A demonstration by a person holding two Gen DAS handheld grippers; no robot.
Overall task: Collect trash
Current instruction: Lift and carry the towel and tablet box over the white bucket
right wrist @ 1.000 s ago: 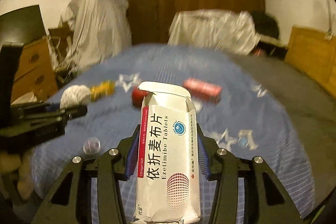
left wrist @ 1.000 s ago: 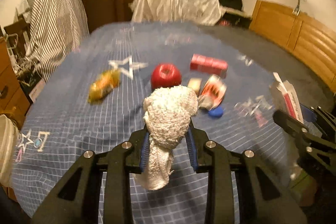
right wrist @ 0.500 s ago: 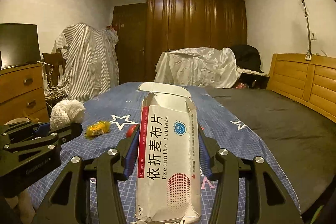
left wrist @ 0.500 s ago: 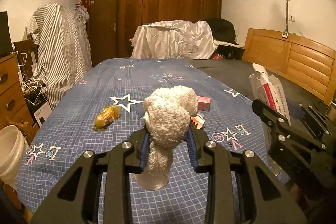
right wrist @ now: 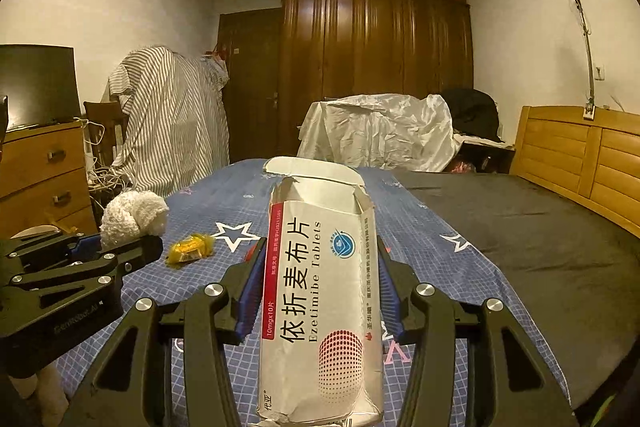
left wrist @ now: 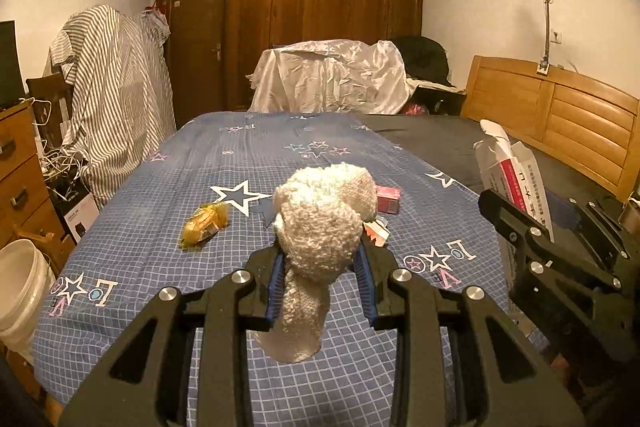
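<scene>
Left tool (left wrist: pixel 322 277): closed on a cream knitted sock (left wrist: pixel 320 227), blue pads pressing its sides; the bunched top bulges above the fingers, the narrow end hangs below them, held up above the bed
Right tool (right wrist: pixel 320 291): clamped on a white tablet box (right wrist: pixel 320 291) printed "Ezetimibe Tablets", red stripe along its left edge, torn top flap open and pointing away from the camera
Box in the left view: tablet box (left wrist: pixel 516 179) stands at the right, gripped by the right tool, over the bed's right part
Sock in the right view: knitted sock (right wrist: pixel 134 217) sits at the left in the left tool, level with the box
Bed (left wrist: pixel 168 259): blue checked sheet with stars and letters; dark blanket (right wrist: pixel 520 227) covers its right half
Yellow wrapper (left wrist: pixel 202 225): lies on the sheet left of centre, beside a white star
Red box (left wrist: pixel 388 199): lies on the sheet, partly hidden behind the sock
Small carton (left wrist: pixel 376 229): just in front of the red box, mostly hidden; type unclear
White bucket (left wrist: pixel 20 287): on the floor at the bed's left corner
Wardrobe (right wrist: pixel 376 67): dark wood, against the far wall
</scene>
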